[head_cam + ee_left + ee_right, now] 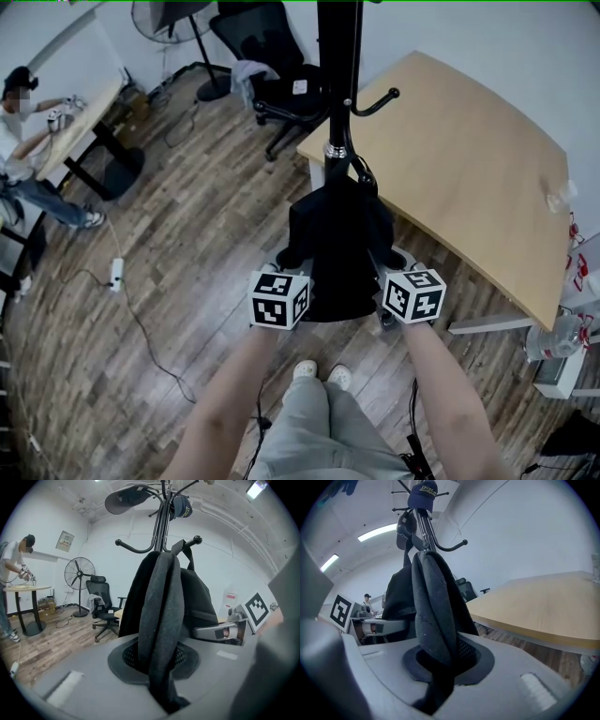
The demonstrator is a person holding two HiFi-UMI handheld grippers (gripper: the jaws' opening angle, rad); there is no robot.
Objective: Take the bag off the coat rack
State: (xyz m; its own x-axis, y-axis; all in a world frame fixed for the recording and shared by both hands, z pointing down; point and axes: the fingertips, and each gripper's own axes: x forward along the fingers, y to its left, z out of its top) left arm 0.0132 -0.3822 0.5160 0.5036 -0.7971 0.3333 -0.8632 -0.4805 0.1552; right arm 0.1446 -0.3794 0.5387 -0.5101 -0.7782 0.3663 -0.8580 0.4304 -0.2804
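Forearms (234,394) bare, stretched forward side by side above grey trousers (323,422) and white shoes (319,373), with left gripper (284,267) and right gripper (392,262) tilted slightly downward at either flank of black fabric bag (337,239). Jaws of each clamped on a thick, padded, dark grey shoulder strap: one strap (161,620) in the left pair, the other strap (433,616) in the right. Bag on black metal coat rack (337,84), close against the pole, top loop by a ball-tipped hook (192,541). Lower pole hidden behind the bag in the head view; exact hold of loop on hook hard to make out. Strap fabric coarse and speckled, bulging above the mesh-lined openings of the grey gripper bodies. Navy cap (422,494) atop the rack. Curved pale wooden surface (469,169) just beside, brown plank floor (187,281) below.
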